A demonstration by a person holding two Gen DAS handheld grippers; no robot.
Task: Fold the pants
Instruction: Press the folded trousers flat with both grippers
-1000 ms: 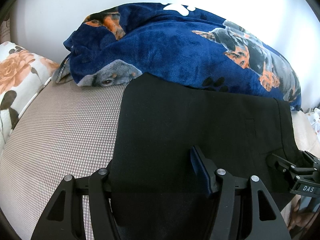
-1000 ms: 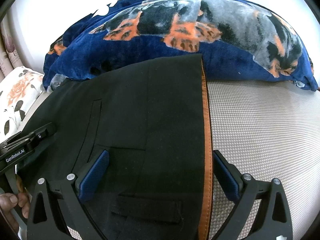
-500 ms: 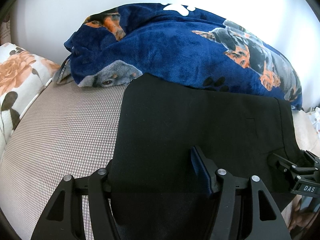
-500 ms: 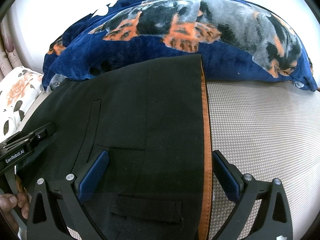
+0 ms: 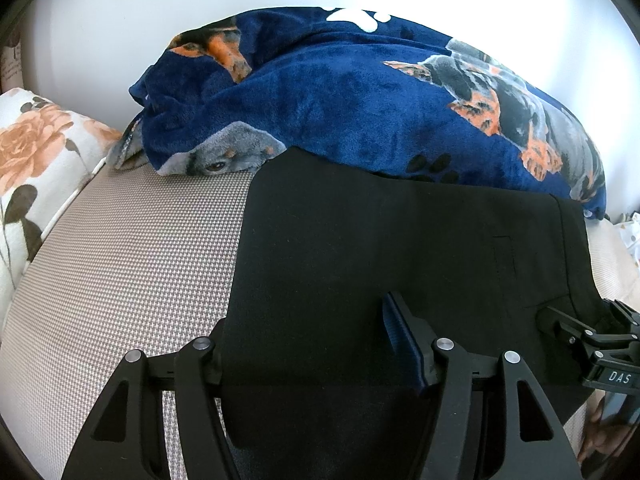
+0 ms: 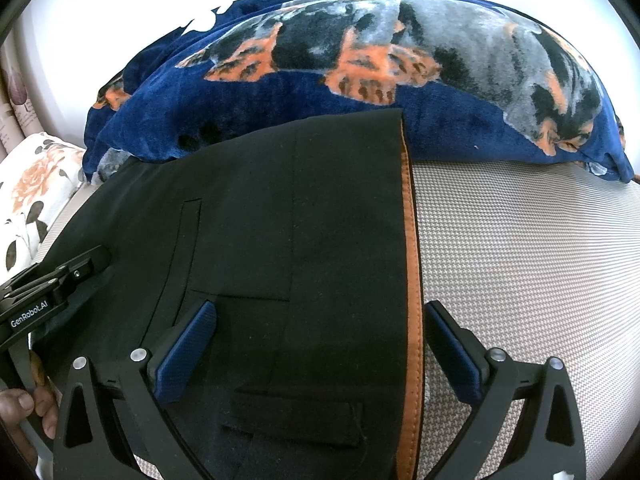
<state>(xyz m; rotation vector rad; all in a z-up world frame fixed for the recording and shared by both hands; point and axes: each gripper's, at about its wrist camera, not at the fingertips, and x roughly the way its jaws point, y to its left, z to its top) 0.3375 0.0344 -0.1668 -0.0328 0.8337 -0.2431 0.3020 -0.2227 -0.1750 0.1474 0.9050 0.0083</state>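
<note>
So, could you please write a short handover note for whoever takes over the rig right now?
Left gripper: open, straddling the near-left edge of the black pants.
Right gripper: open, over the waistband end with the tan lining.
Pants lie flat on the grey woven surface, far edge touching the blue dog blanket.
Done: pants look folded into a flat rectangle.
Left: grip the near edge if another fold is wanted.

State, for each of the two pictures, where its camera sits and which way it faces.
Left wrist: on the left gripper, looking forward over the black pants toward the blue dog blanket; its open fingers show.
Right wrist: on the right gripper, facing the pants' orange waistband; a hand shows.
Shared: pants, blanket, floral pillow.
</note>
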